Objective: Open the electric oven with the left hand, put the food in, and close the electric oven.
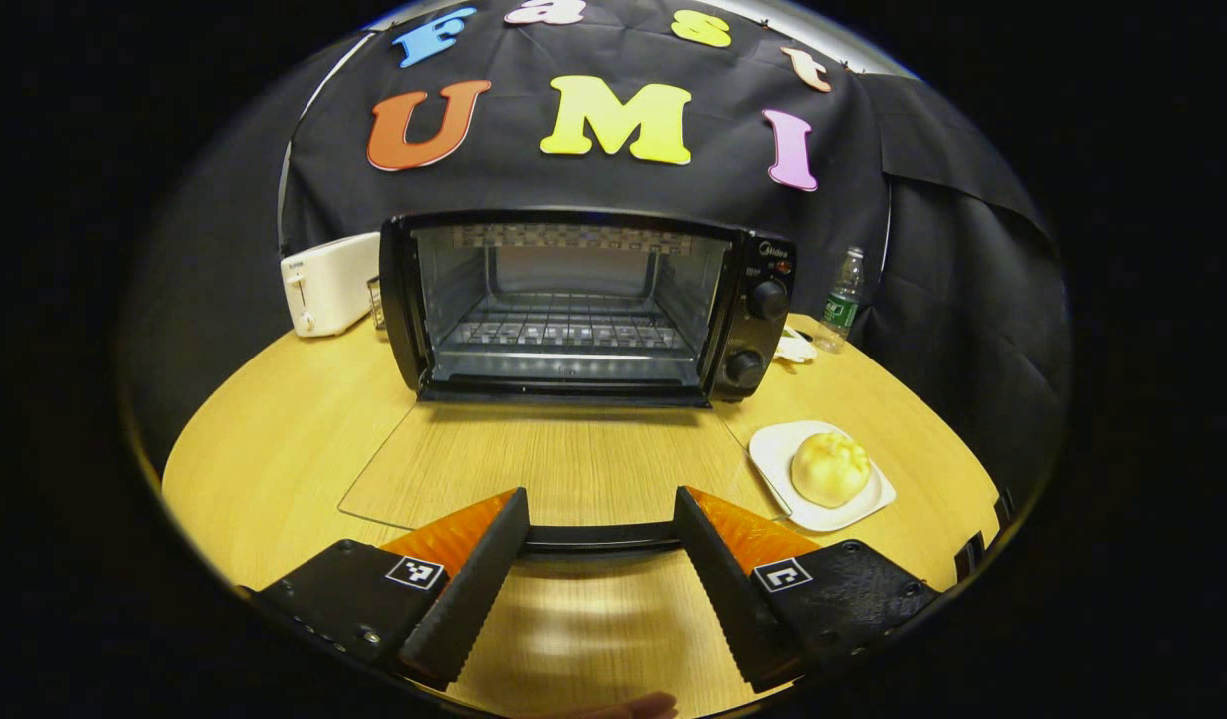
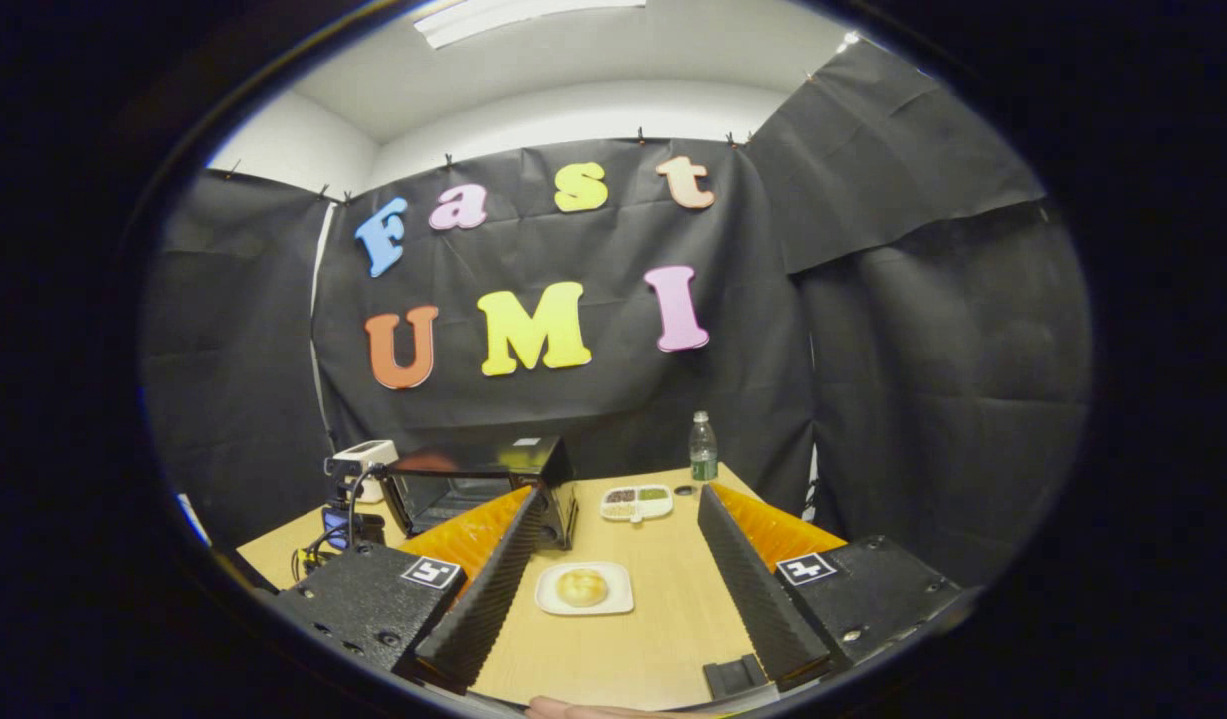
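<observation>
The black electric oven (image 1: 573,300) stands at the back of the wooden table with its cavity and wire rack exposed. Its glass door (image 1: 553,459) lies folded down flat toward me. The door's dark handle (image 1: 598,537) runs across just behind the tips of my left gripper (image 1: 601,496), which is open and presses on nothing. A pale round bun (image 1: 830,469) rests on a white plate (image 1: 773,449) to the right of the door. In the right gripper view the bun (image 2: 582,586) and plate (image 2: 548,599) lie on the table below and between the fingers of my open right gripper (image 2: 623,494), with the oven (image 2: 493,479) farther left.
A white toaster (image 1: 328,283) stands left of the oven and a water bottle (image 1: 841,300) to its right. A small divided dish (image 2: 636,502) sits behind the plate. The table's curved front edge is close under both grippers.
</observation>
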Demonstrator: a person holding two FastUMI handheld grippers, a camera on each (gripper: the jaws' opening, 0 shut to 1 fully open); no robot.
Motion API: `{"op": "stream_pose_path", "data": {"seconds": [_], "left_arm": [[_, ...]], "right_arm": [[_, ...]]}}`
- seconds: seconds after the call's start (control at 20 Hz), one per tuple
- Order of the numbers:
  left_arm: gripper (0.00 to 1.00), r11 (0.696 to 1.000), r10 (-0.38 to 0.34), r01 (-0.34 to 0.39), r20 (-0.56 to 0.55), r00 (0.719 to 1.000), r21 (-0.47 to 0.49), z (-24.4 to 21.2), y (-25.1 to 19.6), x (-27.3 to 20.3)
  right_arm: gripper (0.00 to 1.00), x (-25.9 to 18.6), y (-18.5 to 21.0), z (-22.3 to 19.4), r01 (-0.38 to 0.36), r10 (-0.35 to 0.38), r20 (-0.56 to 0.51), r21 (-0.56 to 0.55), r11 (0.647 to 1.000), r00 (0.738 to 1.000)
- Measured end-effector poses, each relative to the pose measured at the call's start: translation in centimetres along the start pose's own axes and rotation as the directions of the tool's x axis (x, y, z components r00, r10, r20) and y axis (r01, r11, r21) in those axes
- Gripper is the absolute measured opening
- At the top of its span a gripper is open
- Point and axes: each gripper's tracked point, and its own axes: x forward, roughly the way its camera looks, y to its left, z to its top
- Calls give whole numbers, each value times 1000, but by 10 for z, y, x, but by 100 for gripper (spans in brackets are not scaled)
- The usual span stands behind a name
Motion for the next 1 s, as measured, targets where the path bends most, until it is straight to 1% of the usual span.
{"op": "stream_pose_path", "data": {"seconds": [0.15, 0.3, 0.45, 0.55, 0.6, 0.65, 0.7, 0.75, 0.85, 0.9, 0.95, 1.0], "left_arm": [[96, 1000, 9, -10, 37, 999, 28, 1, 0, 0], [96, 1000, 15, -15, 35, 999, 6, -4, 3, 4], [95, 1000, 19, -18, 84, 996, -17, 8, 6, -5], [92, 998, 41, -37, 113, 993, -44, 20, 16, -18], [82, 998, 47, -40, 136, 990, -54, 30, 20, -29], [91, 998, 44, -35, 170, 984, -59, 43, 23, -41], [82, 998, 39, -27, 203, 978, -60, 56, 25, -56], [90, 998, 39, -26, 234, 971, -59, 68, 29, -72], [90, 997, 70, -53, 304, 950, -62, 88, 40, -109], [80, 996, 80, -61, 343, 936, -67, 98, 42, -127], [90, 996, 82, -61, 375, 924, -67, 105, 41, -143], [91, 997, 74, -56, 404, 912, -56, 111, 39, -160]], "right_arm": [[96, 12, 1, -12, 16, -16, -31, -16, 1000, 999], [96, 27, 6, -28, 24, -26, -71, -35, 999, 997], [96, 45, 17, -44, 5, -11, -104, -53, 999, 995], [96, 62, 22, -59, -4, -5, -135, -67, 998, 991], [97, 70, 25, -66, -8, -3, -150, -71, 997, 989], [97, 79, 28, -75, -13, 0, -168, -76, 997, 986], [97, 89, 31, -87, -19, 3, -190, -80, 997, 982], [97, 99, 34, -95, -29, 12, -200, -81, 996, 980], [97, 122, 37, -113, -36, 18, -208, -80, 996, 978], [97, 133, 37, -125, -38, 21, -224, -71, 997, 974], [97, 143, 41, -140, -49, 33, -250, -57, 997, 968], [97, 151, 44, -152, -64, 51, -274, -41, 997, 960]]}}
